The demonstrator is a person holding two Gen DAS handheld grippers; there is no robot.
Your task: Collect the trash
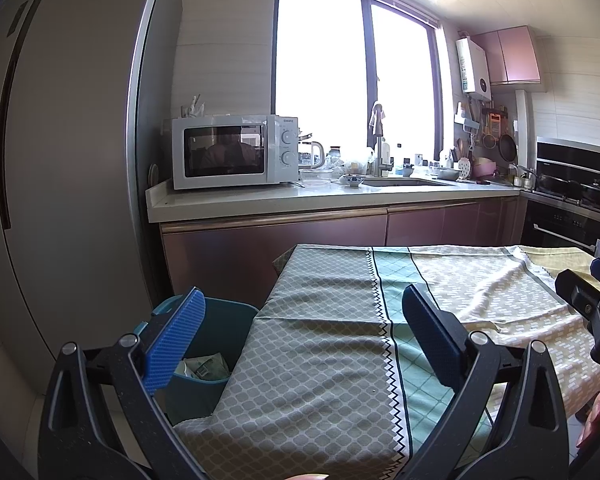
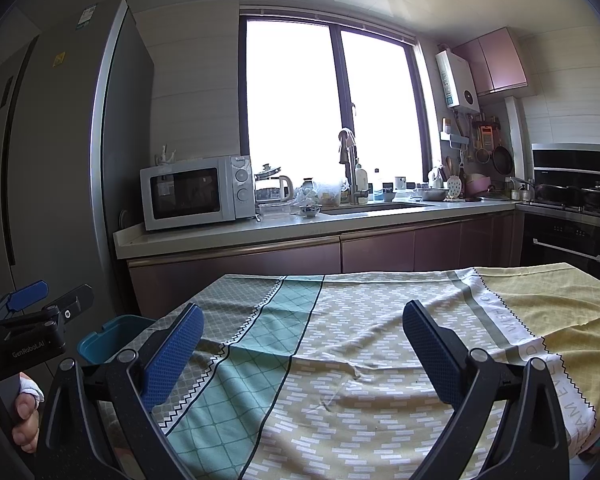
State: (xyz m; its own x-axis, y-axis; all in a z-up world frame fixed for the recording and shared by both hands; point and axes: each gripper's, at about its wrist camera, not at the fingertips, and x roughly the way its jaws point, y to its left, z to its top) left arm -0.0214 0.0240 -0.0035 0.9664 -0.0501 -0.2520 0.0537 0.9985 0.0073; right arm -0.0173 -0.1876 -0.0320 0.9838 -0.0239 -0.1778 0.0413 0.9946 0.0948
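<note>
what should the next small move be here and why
Probably nothing more than lowering both tools to rest. The tablecloth shows no trash on it, the bin beside the table already holds crumpled paper, and the left tool and right tool are both open and empty. Floor areas out of view can't be ruled out.

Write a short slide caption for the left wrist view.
Open left gripper above the patterned tablecloth, teal bin holding trash at left.
</note>
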